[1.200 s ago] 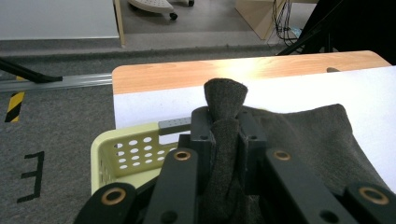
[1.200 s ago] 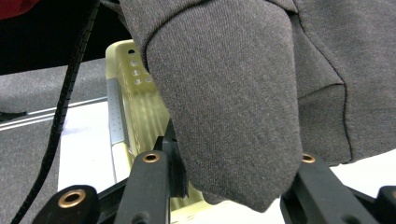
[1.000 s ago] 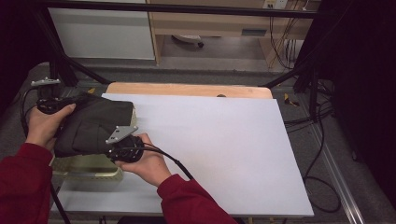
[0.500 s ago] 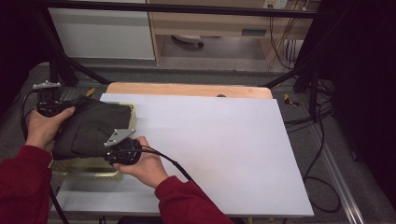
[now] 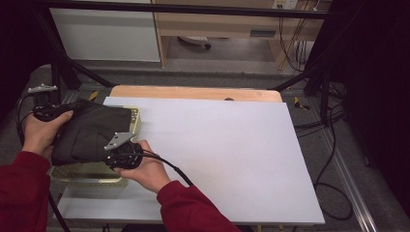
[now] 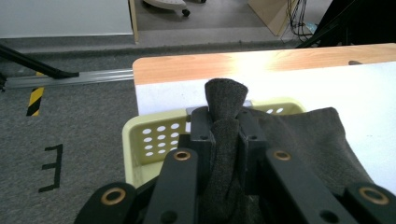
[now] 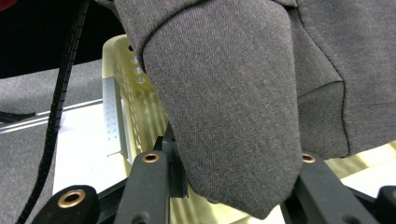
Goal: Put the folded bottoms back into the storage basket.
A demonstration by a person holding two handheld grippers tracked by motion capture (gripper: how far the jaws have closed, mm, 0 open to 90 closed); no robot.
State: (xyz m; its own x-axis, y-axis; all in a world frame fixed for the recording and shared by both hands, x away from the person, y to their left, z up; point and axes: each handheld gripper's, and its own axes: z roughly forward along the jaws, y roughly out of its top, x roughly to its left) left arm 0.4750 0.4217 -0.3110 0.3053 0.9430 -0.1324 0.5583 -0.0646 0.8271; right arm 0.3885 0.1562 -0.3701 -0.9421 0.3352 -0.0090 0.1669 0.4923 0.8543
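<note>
L gripper sits at the far left edge of the surface, its fingers pressed together on a pinched-up fold of dark grey cloth — in the left gripper view the fold pokes up between them. The cloth is a folded garment, held above a pale yellow perforated basket at the surface's near-left corner, covering most of it; basket rim shows at the near side and at the far-right corner. Just right of the cloth, R gripper holds its near-right edge: in the right gripper view a thick rounded fold of fabric fills the gap between the fingers, which pinch it w/ some width left between them. Basket wall w/ its holes shows behind. Both sleeves are red. Right of that — bare white surface, wood strip along its far edge.
</note>
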